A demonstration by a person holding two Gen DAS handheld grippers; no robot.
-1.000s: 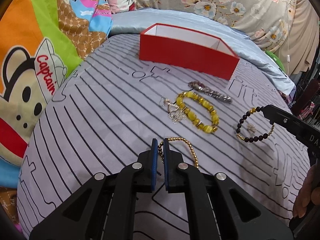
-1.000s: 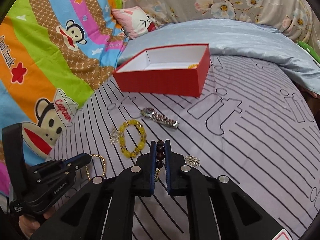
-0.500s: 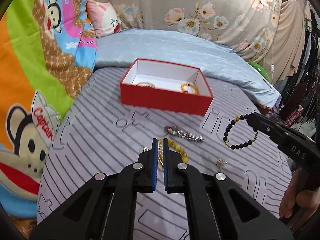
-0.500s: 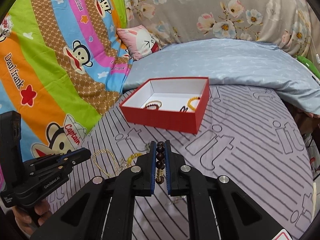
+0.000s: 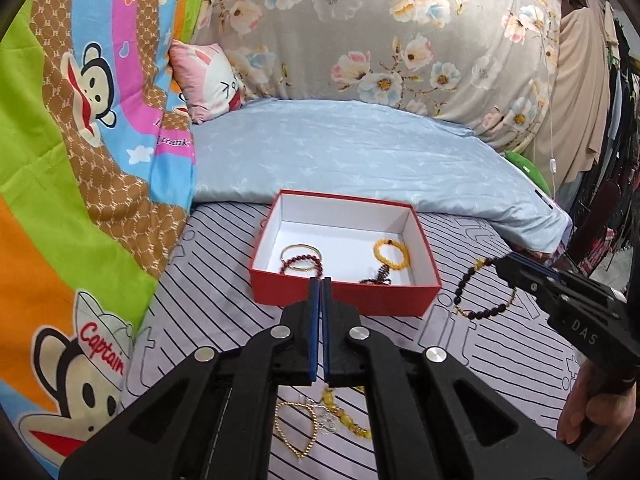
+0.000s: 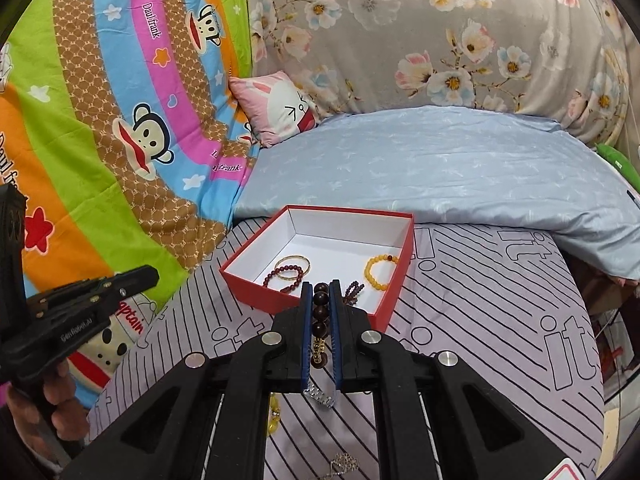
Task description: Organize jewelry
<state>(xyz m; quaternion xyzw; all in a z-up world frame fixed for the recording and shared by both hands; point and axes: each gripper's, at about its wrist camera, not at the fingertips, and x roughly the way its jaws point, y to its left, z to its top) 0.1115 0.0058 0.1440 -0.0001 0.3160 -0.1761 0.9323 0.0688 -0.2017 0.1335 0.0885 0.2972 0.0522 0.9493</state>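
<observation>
Above the striped bed, the right gripper (image 6: 321, 308) jaws clamp a dark beaded bracelet (image 5: 478, 294), light and limp, near the red box (image 5: 428, 276). The left gripper (image 5: 320, 292) jaws seemingly pinch a gold chain (image 5: 294, 428).

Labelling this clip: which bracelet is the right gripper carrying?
Find the red box on the striped sheet. To its right, a dark bead bracelet with gold spacers hangs from the right gripper, the only bracelet off the bed.
</observation>
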